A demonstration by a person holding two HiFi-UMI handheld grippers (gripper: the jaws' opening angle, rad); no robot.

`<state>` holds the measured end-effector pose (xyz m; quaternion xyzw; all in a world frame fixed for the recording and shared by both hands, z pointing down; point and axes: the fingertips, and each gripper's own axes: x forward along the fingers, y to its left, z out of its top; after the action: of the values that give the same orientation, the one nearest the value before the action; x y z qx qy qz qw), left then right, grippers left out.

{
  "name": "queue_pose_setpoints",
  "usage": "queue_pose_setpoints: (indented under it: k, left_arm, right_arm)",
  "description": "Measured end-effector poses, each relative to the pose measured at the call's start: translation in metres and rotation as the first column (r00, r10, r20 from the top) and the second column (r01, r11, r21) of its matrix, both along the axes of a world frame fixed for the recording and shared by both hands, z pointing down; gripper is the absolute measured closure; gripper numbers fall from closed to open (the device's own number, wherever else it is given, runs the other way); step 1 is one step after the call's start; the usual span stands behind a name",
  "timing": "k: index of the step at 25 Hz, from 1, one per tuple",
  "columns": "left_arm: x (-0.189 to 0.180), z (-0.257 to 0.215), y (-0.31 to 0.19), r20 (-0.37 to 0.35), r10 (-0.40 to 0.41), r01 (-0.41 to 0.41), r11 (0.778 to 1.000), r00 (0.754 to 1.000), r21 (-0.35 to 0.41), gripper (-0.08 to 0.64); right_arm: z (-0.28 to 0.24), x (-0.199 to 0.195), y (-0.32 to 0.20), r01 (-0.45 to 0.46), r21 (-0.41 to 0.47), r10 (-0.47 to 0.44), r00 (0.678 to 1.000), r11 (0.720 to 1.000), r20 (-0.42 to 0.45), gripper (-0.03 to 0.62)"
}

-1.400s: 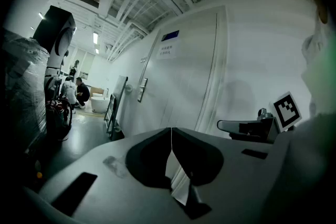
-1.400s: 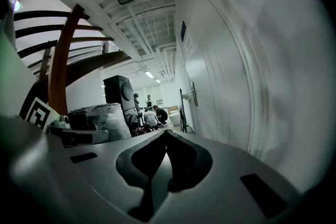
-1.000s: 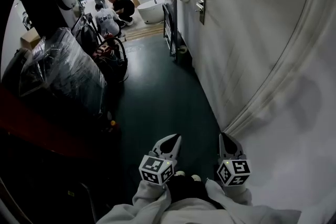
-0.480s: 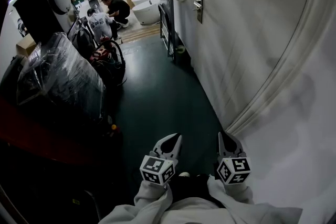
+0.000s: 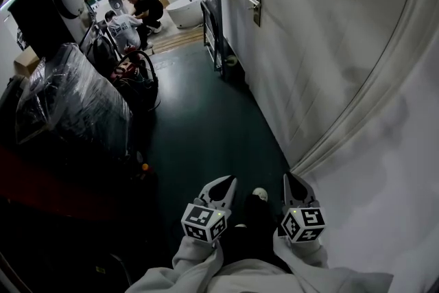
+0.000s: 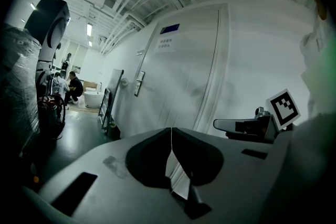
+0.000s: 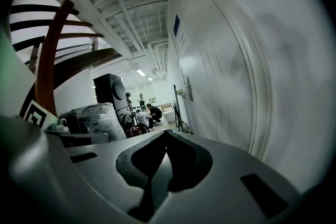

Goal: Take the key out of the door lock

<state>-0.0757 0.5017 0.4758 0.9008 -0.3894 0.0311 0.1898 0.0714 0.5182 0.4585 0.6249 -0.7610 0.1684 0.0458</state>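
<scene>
The white door (image 5: 322, 44) runs along the right of the corridor. Its metal lock plate with a handle (image 5: 256, 0) is far ahead; the same lock plate (image 6: 139, 83) is small in the left gripper view and the lock plate (image 7: 188, 88) is also small in the right gripper view. The key is too small to make out. My left gripper (image 5: 228, 180) and right gripper (image 5: 291, 179) are held low near my body, side by side, far from the lock. Both are shut with nothing between the jaws.
Plastic-wrapped goods (image 5: 68, 96) and a tall dark machine (image 5: 51, 0) line the left side. Cables (image 5: 134, 72) lie on the dark green floor. A black rack (image 5: 211, 17) leans on the wall past the door. People crouch by a white tub (image 5: 184, 10). My shoe (image 5: 259, 194) shows between the grippers.
The view has shifted forward along the corridor, so the lock plate sits slightly higher and further left. A shoe has stepped forward between the grippers. Both grippers stay shut.
</scene>
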Motion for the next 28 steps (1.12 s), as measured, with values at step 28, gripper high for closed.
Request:
queue_pose_setpoints:
  k: [28]
  left_arm:
    - [0.041, 0.005, -0.226, 0.001, -0.072, 0.072, 0.997, 0.997, -0.033, 0.545]
  right_arm:
    - [0.004, 0.036, -0.235, 0.097, -0.034, -0.097, 0.995, 0.995, -0.004, 0.541]
